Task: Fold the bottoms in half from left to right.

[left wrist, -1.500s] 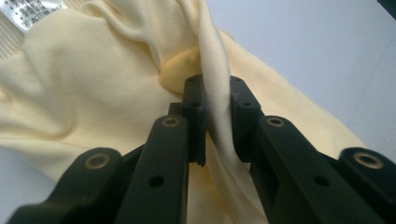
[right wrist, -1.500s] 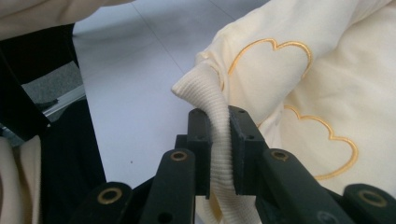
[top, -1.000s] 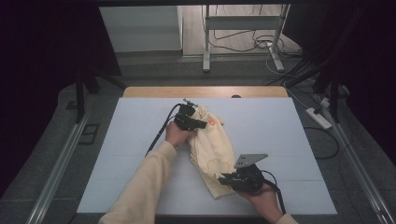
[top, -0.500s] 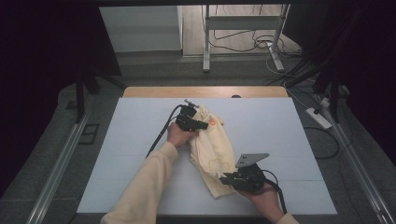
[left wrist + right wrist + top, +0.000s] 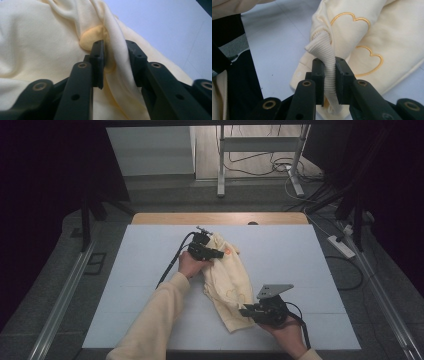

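Cream sweatshirt (image 5: 227, 280) bunched on the white desk (image 5: 300, 260), left tool (image 5: 115, 53) clamped on a fabric fold, right tool (image 5: 329, 68) clamped on its ribbed cuff (image 5: 325, 52)

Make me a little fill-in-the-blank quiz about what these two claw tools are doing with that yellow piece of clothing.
1. The right gripper pinches the garment's ribbed ____.
2. The outlines stitched on the pale yellow garment are shaped like ____.
3. The left gripper clamps a ____ of the fabric.
4. The garment lies on a ____ table.

Missing words: cuff; hearts; fold; white
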Demonstrator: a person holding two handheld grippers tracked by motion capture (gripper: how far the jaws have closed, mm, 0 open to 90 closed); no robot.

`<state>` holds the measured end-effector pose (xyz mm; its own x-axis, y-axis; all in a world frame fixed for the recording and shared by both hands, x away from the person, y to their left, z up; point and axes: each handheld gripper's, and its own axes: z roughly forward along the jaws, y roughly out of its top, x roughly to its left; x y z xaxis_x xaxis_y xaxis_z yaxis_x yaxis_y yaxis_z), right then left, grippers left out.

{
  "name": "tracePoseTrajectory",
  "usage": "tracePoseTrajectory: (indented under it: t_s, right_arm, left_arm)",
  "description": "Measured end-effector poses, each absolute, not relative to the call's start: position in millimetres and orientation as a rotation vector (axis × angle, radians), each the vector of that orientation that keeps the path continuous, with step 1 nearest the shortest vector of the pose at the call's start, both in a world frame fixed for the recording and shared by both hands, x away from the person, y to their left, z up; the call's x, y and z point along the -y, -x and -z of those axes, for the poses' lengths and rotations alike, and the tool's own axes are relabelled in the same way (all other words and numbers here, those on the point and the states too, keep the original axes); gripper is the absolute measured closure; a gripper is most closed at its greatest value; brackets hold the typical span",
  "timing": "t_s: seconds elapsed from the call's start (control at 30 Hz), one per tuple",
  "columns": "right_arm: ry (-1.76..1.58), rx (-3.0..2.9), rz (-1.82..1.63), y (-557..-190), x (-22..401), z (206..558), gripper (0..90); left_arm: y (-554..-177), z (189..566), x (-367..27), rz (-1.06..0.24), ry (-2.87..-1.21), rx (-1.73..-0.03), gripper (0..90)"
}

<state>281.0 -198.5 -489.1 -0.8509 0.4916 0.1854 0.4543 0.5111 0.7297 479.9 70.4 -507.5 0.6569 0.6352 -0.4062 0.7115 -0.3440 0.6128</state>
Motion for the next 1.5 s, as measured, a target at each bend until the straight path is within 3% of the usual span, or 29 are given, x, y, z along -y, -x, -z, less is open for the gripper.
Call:
tracePoseTrajectory:
  t_s: [0.17, 0.27, 0.33, 0.53, 1.1, 1.5]
  right_arm:
    - [-0.895, -2.666, -1.265, -283.0, 207.0, 489.2, 75.9]
    - [-0.962, -2.632, -1.253, -285.7, 214.9, 489.2, 57.4]
    - [-1.014, -2.616, -1.262, -288.3, 220.5, 488.8, 45.4]
    - [-1.005, -2.554, -1.305, -286.7, 223.9, 477.3, 34.4]
    - [-0.891, -2.492, -1.360, -292.7, 200.4, 442.6, 31.9]
    - [-0.834, -2.547, -1.288, -307.2, 160.1, 449.7, 32.6]
  left_arm:
    - [-475.4, 499.0, -72.6, 0.091, -2.024, -1.037, 49.4]
    - [-471.6, 491.1, -76.3, 0.056, -2.000, -1.036, 37.6]
    - [-468.4, 486.0, -79.5, 0.035, -1.994, -1.037, 34.1]
    - [-452.1, 478.9, -93.2, -0.011, -1.982, -1.034, 31.6]
    - [-416.7, 481.0, -118.3, -0.035, -1.996, -0.996, 29.8]
    - [-407.6, 483.7, -128.7, -0.055, -2.000, -0.999, 29.2]
